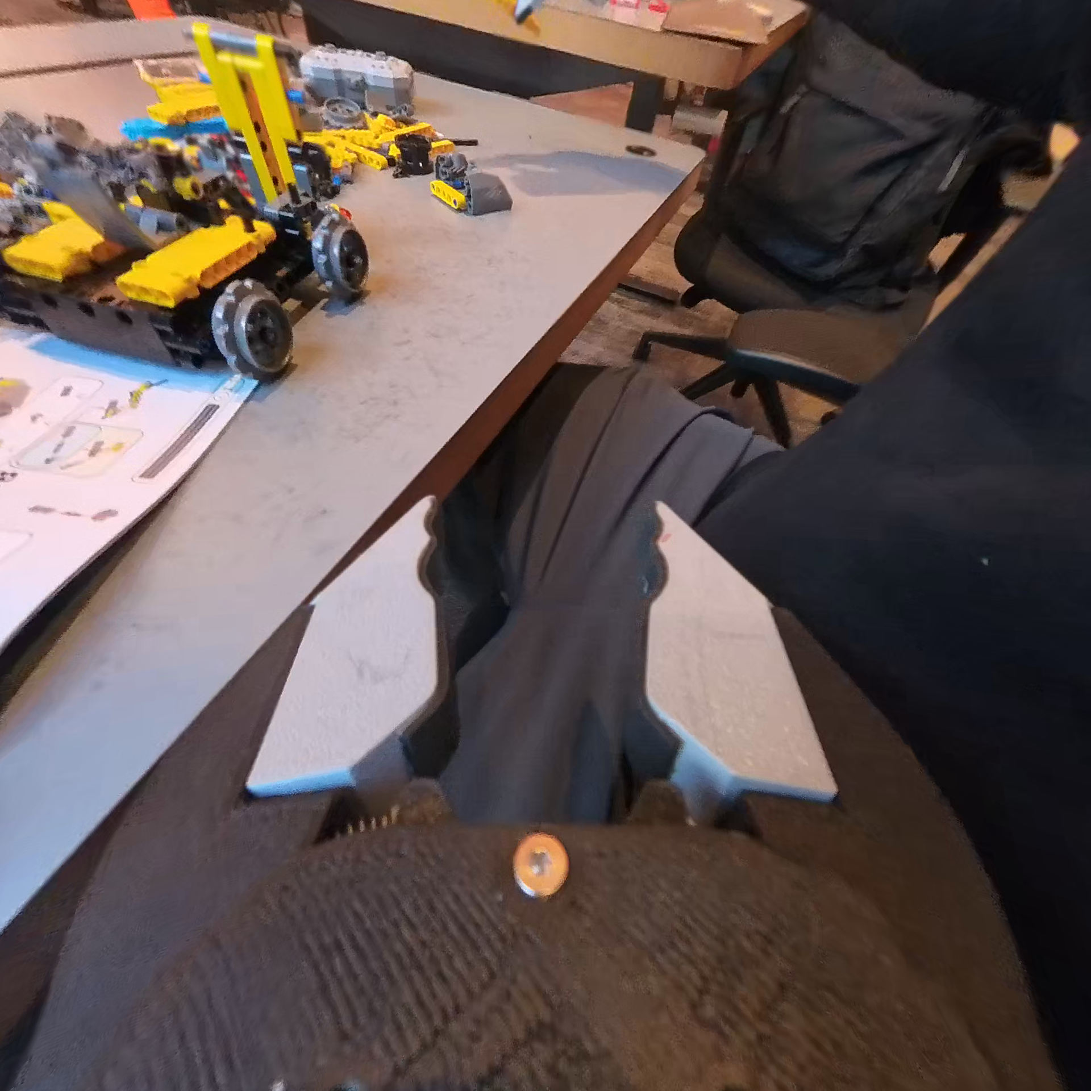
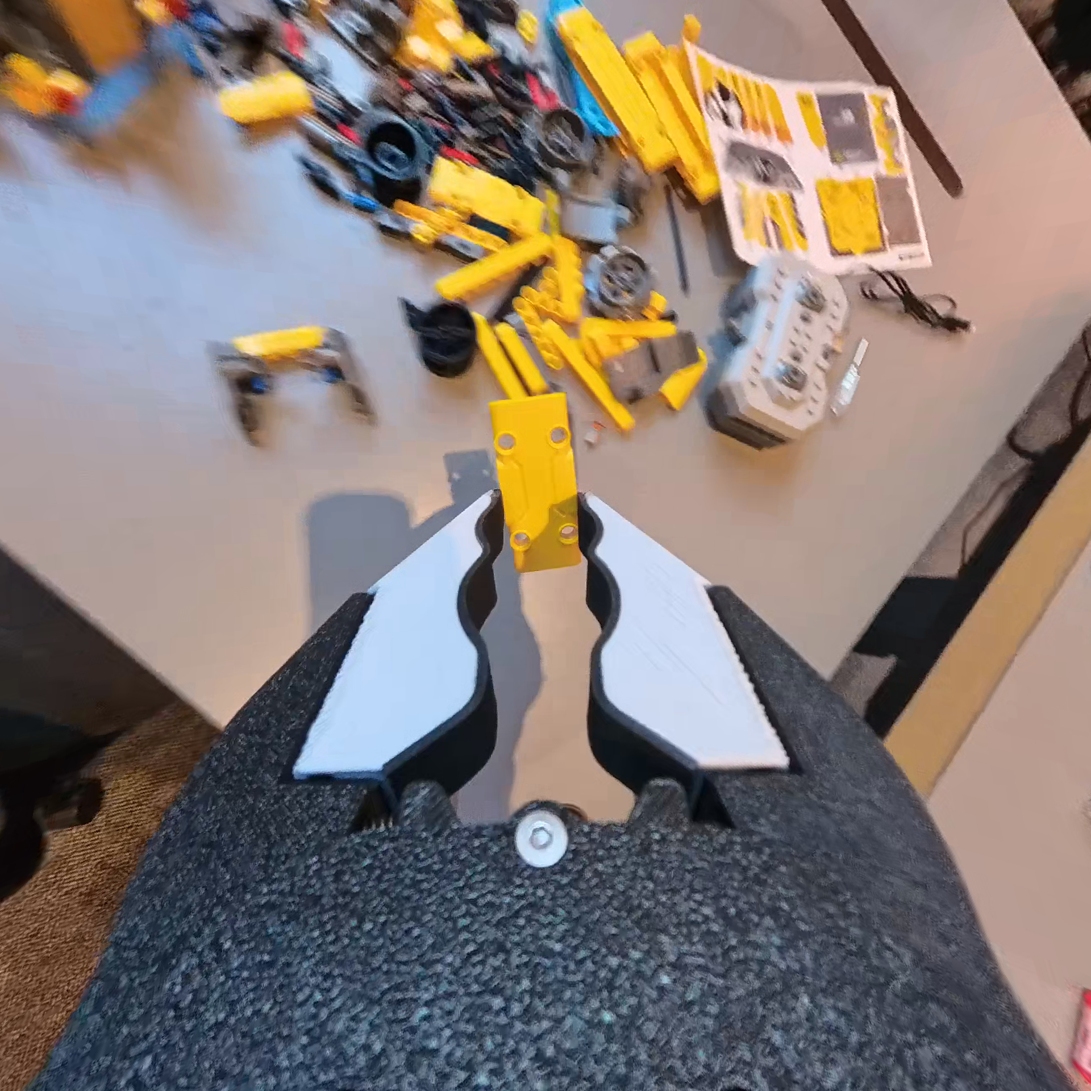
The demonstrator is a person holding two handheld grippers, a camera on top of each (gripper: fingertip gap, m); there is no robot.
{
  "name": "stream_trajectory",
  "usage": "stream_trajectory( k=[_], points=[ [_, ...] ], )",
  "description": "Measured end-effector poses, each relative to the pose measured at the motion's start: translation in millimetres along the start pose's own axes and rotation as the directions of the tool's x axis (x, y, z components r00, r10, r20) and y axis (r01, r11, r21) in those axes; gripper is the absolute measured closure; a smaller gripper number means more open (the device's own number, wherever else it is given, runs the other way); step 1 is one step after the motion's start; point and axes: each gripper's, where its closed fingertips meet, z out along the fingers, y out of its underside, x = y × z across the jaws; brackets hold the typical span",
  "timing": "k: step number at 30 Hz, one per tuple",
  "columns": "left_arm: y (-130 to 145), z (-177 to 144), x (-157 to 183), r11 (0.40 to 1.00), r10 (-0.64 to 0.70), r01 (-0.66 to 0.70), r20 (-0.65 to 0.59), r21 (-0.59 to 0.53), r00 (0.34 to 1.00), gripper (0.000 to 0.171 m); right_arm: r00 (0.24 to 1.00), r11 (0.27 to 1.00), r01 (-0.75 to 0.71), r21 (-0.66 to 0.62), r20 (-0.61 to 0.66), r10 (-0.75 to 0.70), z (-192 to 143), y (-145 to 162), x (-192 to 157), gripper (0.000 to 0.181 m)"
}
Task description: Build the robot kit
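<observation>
— So, what does the right gripper (image 2: 538,502) have?

— A flat yellow panel (image 2: 536,481) with four round holes, pinched by its near end between the two fingertips. It sticks out away from the fingers, lifted above the counter (image 2: 147,472), and its shadow falls on the surface below.

— And beyond it?

— A heap of loose building pieces (image 2: 519,195), mostly yellow beams with black and grey parts, spread across the far side of the counter. To the right of the heap sits a grey block with studs and sockets (image 2: 773,354), and farther right a printed sheet (image 2: 820,171) with yellow and grey pictures. A small yellow and grey assembly (image 2: 283,360) stands apart on the left.

— The left gripper (image 1: 546,519)?

— Fingers spread wide, with nothing between them. It hangs just off the near edge of the counter, above dark fabric, the person's trousers (image 1: 567,590) as far as I can tell.

— Anything close to it?

— To the far left, a half-built yellow and black vehicle (image 1: 177,248) with grey wheels, resting partly on an instruction booklet (image 1: 88,448). An office chair (image 1: 797,330) stands to the far right.
</observation>
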Motion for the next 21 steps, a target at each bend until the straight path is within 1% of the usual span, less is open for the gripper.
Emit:
stream_trajectory(
  k=[3, 5, 7, 9, 12, 14, 16, 18, 21],
  points=[
    [-1, -5, -5, 0.997, -0.079, 0.079, -0.018, 0.022, 0.997, 0.105, 0.997, 0.997, 0.063, 0.034, 0.051, -0.064, -8, -29, -51, 0.156],
    [-5, -9, -11, 0.993, -0.112, 0.112, -0.017, 0.04, 0.994, 0.105, 0.988, 0.992, 0.116, 0.058, 0.091, -0.121, -5, -48, -89, 0.156],
    [-9, -15, -17, 0.991, -0.122, 0.121, 0.002, 0.058, 0.993, 0.107, 0.976, 0.983, 0.166, 0.083, 0.127, -0.176, 5, -65, -126, 0.156],
    [-10, -18, -22, 0.991, -0.121, 0.12, 0.017, 0.06, 0.993, 0.107, 0.964, 0.978, 0.188, 0.088, 0.174, -0.201, 21, -76, -160, 0.156],
    [-7, -20, -28, 0.991, -0.126, 0.124, 0.043, 0.044, 0.991, 0.108, 0.945, 0.973, 0.227, 0.032, 0.234, -0.228, 47, -76, -200, 0.156],
    [-8, -21, -28, 0.992, -0.123, 0.121, 0.045, 0.043, 0.991, 0.108, 0.932, 0.968, 0.251, 0.001, 0.272, -0.242, 61, -75, -219, 0.156],
    [-9, -22, -28, 0.992, -0.118, 0.116, 0.044, 0.046, 0.992, 0.108, 0.922, 0.959, 0.281, -0.024, 0.284, -0.263, 71, -72, -227, 0.156],
    [-8, -22, -27, 0.992, -0.121, 0.119, 0.043, 0.041, 0.992, 0.108, 0.905, 0.945, 0.325, -0.034, 0.3, -0.3, 76, -69, -233, 0.156],
    [-5, -19, -27, 0.991, -0.131, 0.13, 0.04, 0.032, 0.991, 0.108, 0.886, 0.935, 0.351, -0.047, 0.339, -0.316, 78, -61, -240, 0.156]
  ],
)
